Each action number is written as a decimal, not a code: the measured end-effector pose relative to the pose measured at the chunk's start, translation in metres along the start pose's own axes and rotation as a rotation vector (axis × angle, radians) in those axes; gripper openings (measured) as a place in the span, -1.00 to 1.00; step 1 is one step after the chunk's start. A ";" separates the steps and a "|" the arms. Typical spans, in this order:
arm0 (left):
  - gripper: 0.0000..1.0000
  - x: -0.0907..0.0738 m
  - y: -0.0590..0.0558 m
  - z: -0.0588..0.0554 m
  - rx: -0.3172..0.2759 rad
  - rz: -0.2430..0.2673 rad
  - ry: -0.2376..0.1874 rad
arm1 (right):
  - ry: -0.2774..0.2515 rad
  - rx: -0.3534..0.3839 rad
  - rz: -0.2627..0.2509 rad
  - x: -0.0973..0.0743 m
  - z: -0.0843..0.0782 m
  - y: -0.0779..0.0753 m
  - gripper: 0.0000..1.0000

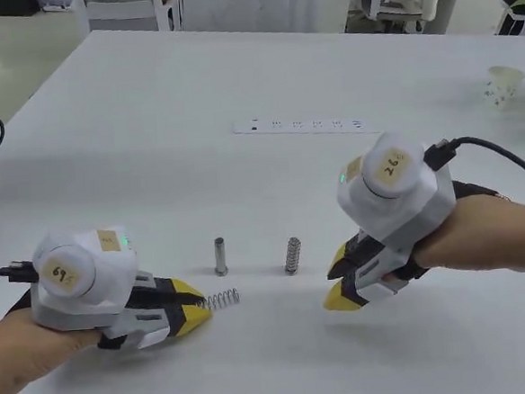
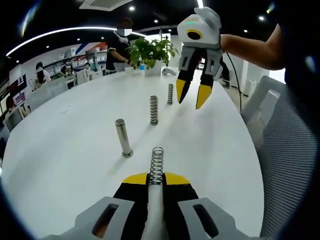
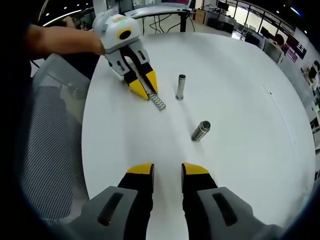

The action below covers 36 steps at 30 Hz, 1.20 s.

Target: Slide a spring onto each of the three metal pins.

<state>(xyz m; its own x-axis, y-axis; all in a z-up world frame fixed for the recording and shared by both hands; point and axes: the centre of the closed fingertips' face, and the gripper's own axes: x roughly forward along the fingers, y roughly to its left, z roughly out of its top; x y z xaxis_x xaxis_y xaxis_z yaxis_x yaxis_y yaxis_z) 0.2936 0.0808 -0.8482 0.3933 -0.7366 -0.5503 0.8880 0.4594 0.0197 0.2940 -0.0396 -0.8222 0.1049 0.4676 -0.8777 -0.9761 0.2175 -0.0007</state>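
While the left gripper (image 1: 196, 307) is clamped on one end of a loose spring (image 1: 223, 298), whose long axis runs roughly level with the surface (image 1: 151, 151), the bare pin (image 1: 220, 256) stands upright just beyond the spring's free end. The right gripper (image 1: 339, 284), jaws parted and empty, sits farther off, past the sprung pin (image 1: 292, 255) beside the bare pin. Round labels (image 1: 63, 276) read "69" on the left gripper and "26" on the right.

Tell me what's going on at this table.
A person works with two grippers. The left gripper is shut on a loose spring, lying short of the bare pin. Beyond it, a second spring and a third spring stand upright, apparently on their pins. The right gripper hangs open and empty near them.
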 end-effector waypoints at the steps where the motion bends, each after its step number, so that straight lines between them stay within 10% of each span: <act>1: -0.95 -0.001 -0.001 0.000 -0.001 -0.001 -0.001 | 0.000 -0.001 0.001 0.000 0.000 0.000 -0.60; 36: -0.96 -0.016 -0.036 0.046 0.085 -0.069 -0.067 | -0.025 -0.103 0.062 0.007 0.034 0.030 -0.61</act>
<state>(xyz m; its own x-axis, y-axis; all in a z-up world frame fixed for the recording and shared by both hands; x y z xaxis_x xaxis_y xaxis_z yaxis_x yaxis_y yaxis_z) 0.2662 0.0526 -0.8016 0.3431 -0.7977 -0.4959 0.9293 0.3650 0.0557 0.2721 -0.0011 -0.8123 0.0471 0.4991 -0.8652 -0.9951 0.0989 0.0029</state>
